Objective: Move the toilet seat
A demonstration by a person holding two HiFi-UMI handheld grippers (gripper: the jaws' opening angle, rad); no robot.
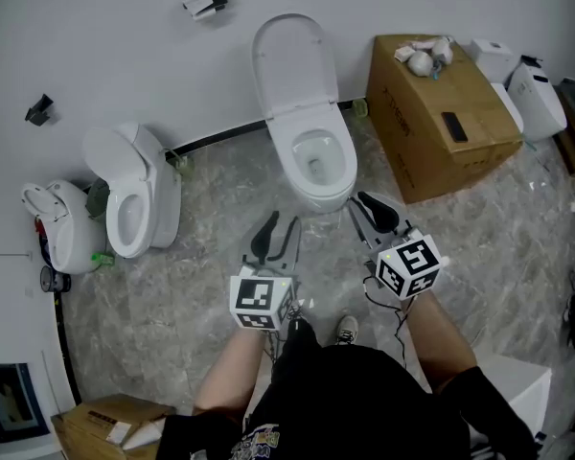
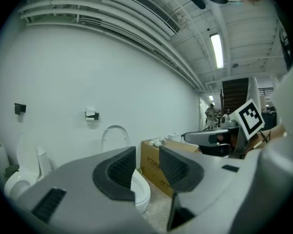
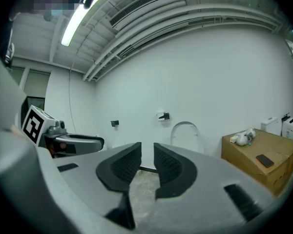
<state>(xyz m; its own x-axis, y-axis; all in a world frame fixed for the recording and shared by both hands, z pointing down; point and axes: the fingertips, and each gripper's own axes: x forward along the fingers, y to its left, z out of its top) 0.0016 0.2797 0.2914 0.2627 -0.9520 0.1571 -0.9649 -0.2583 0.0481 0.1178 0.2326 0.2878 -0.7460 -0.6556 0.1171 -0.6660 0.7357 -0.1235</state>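
The white toilet (image 1: 316,161) stands against the wall, its seat and lid (image 1: 289,60) raised upright. Both grippers hover in front of the bowl without touching it. My left gripper (image 1: 282,223) is open and empty; in the left gripper view (image 2: 147,167) the bowl rim (image 2: 140,191) shows through the gap and the raised seat (image 2: 115,138) stands behind. My right gripper (image 1: 362,204) sits just right of the bowl's front. Its jaws (image 3: 147,162) stand a narrow gap apart with only floor between them, and the raised seat (image 3: 185,135) is ahead.
A second toilet (image 1: 134,199) stands at the left beside a white unit (image 1: 62,223). A cardboard box (image 1: 441,113) with small items sits right of the toilet, with white appliances (image 1: 537,94) beyond. A paper holder (image 1: 203,0) hangs on the wall. Another box (image 1: 105,425) lies at the lower left.
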